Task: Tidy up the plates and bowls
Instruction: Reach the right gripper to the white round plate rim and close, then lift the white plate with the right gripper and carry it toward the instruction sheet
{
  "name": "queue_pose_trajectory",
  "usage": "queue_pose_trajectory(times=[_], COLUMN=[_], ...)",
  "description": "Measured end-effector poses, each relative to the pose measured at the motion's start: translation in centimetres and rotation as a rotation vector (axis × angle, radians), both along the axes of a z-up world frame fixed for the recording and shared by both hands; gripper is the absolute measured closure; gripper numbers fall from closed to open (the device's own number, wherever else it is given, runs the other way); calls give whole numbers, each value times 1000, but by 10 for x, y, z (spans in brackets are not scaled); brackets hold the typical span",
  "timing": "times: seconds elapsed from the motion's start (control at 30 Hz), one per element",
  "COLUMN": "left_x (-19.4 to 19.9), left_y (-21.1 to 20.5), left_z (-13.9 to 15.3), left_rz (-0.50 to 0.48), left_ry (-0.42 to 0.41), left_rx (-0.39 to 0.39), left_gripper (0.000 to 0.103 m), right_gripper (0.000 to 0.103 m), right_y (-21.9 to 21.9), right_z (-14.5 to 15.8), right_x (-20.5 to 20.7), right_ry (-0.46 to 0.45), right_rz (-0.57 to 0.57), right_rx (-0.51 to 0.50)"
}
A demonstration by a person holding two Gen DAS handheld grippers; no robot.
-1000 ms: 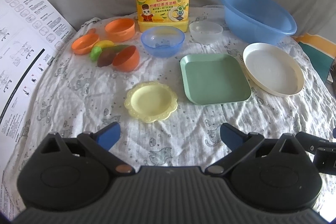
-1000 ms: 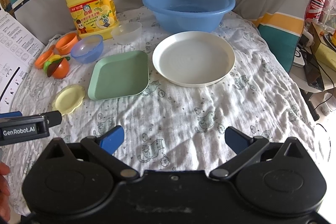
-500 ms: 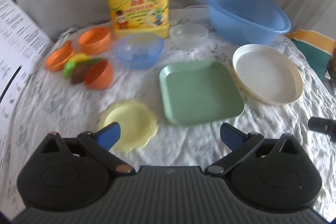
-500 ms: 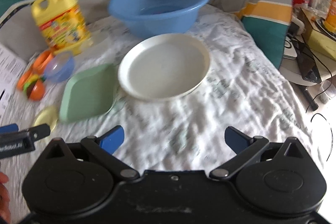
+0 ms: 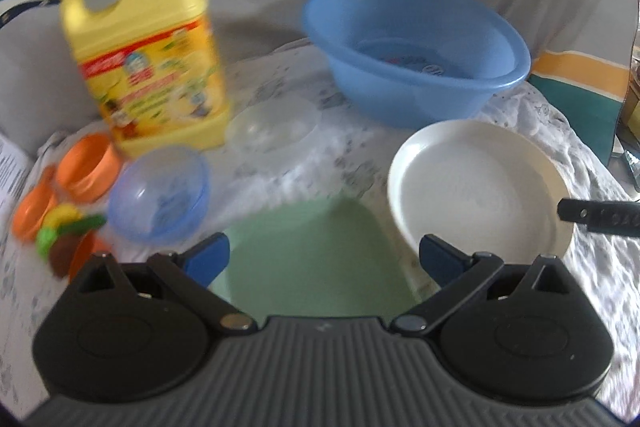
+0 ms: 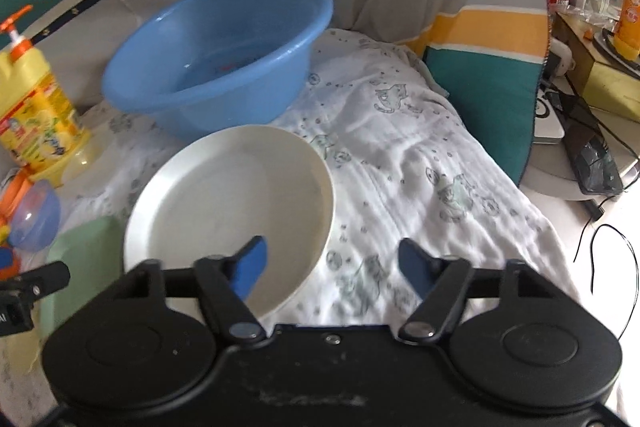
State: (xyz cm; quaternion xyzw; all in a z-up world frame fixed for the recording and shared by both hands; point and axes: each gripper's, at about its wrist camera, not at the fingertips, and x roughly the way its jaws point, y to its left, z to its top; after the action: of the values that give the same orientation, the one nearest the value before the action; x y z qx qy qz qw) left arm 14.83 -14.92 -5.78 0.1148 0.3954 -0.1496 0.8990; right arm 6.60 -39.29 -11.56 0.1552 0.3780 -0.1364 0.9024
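A green square plate (image 5: 312,259) lies right under my open, empty left gripper (image 5: 324,261). A white round plate (image 5: 476,187) lies to its right; in the right wrist view the plate (image 6: 228,195) is just ahead, and my open, empty right gripper (image 6: 334,263) straddles its near right rim. A blue translucent bowl (image 5: 160,195), a clear bowl (image 5: 272,127) and orange bowls (image 5: 86,167) sit at the left and back. The right gripper's finger shows in the left wrist view (image 5: 600,217).
A big blue basin (image 5: 416,47) stands at the back right, a yellow detergent bottle (image 5: 148,47) at the back left. Toy food (image 5: 64,231) lies by the orange bowls. A side table with clutter (image 6: 588,131) is off the cloth's right edge.
Both grippers have moved forward: the left is now over the green plate, with the yellow plate out of view, and the right has come up to the white plate's rim.
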Motion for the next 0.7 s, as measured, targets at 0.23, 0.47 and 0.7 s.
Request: queue_pose_trajectory(times=[0.23, 0.47, 0.7], left_x=[27, 41, 39], left_y=[-42, -77, -104], left_z=[-15, -30, -48], left_rz=[-52, -123, -203], left_ry=[26, 70, 138], left_rx=[-7, -15, 11], left_gripper=[16, 28, 47], right_gripper=[85, 88, 88], right_y=[-12, -24, -32], right_z=[-19, -19, -21], right_x=[17, 1, -5], right_ry=[6, -2, -14], right_rz=[31, 23, 28], right_rx=[19, 2, 19])
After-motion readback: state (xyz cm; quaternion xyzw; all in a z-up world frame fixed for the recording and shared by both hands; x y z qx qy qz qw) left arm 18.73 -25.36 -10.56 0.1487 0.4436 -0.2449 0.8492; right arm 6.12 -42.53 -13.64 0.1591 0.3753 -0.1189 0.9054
